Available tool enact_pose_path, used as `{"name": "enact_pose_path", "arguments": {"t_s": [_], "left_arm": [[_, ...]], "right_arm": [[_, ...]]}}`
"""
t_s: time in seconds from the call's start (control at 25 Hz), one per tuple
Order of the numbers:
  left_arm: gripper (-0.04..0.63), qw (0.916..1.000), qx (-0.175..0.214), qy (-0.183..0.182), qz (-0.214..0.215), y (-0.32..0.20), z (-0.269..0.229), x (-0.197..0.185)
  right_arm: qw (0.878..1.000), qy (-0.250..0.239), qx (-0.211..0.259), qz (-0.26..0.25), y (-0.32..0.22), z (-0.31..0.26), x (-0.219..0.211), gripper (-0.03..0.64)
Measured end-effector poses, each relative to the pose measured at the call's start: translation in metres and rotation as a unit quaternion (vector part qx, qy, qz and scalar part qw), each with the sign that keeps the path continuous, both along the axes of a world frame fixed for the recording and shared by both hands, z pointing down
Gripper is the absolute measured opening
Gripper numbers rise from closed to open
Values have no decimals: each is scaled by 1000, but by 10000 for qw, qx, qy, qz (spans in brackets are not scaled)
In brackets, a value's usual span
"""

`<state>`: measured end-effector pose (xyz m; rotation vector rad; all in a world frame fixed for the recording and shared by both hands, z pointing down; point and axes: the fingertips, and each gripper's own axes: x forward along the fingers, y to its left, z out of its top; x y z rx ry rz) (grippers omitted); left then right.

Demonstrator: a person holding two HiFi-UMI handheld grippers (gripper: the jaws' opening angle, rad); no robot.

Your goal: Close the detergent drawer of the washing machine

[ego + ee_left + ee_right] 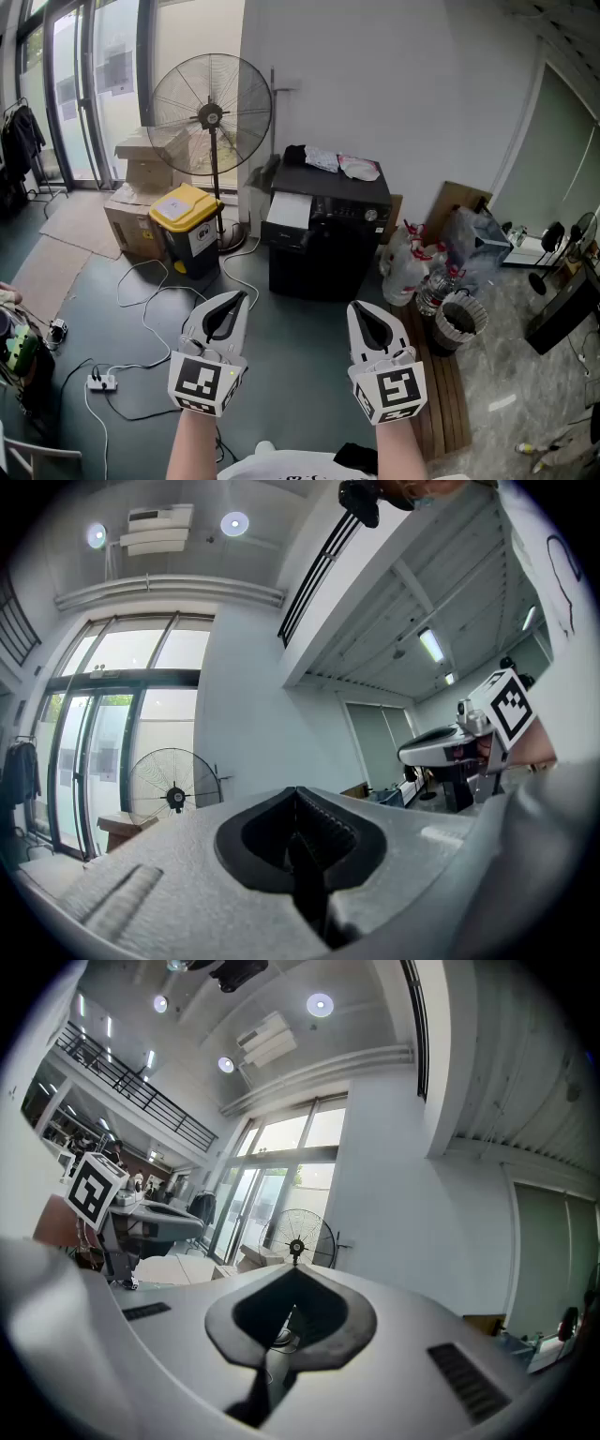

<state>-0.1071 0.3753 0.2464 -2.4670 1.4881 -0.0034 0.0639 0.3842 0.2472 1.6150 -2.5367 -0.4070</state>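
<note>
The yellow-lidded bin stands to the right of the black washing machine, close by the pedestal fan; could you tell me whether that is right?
Not quite. The head view shows the yellow-lidded bin to the left of the black washing machine, not to its right. It does stand close by the pedestal fan.

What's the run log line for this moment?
left hand-held gripper: shut, empty | right hand-held gripper: shut, empty | washing machine: ahead, untouched
</note>
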Motion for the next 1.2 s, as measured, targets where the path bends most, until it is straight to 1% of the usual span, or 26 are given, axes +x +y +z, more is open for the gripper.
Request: {"name": "enact_pose_path", "arguments": {"t_s": [0.24, 0.36, 0.72, 0.96, 1.2], "left_arm": [[17, 10000, -10, 1, 79, -17, 9, -20], [17, 9999, -76, 98, 45, -26, 14, -31], [18, 9995, -131, 270, 32, -45, 23, -48], [18, 9993, -226, 297, 13, -79, 31, -41], [18, 9985, -446, 297, 76, -128, 41, -23]], "right_arm": [[10000, -23, 36, 81, -15, 7, -18, 0], [9999, -57, -13, 93, -20, 11, -25, 0], [9999, 71, -98, -84, -42, 21, -45, 0], [9997, 49, -210, -82, -76, 30, -39, 0], [9993, -98, -330, -127, -132, 37, -25, 0]]}}
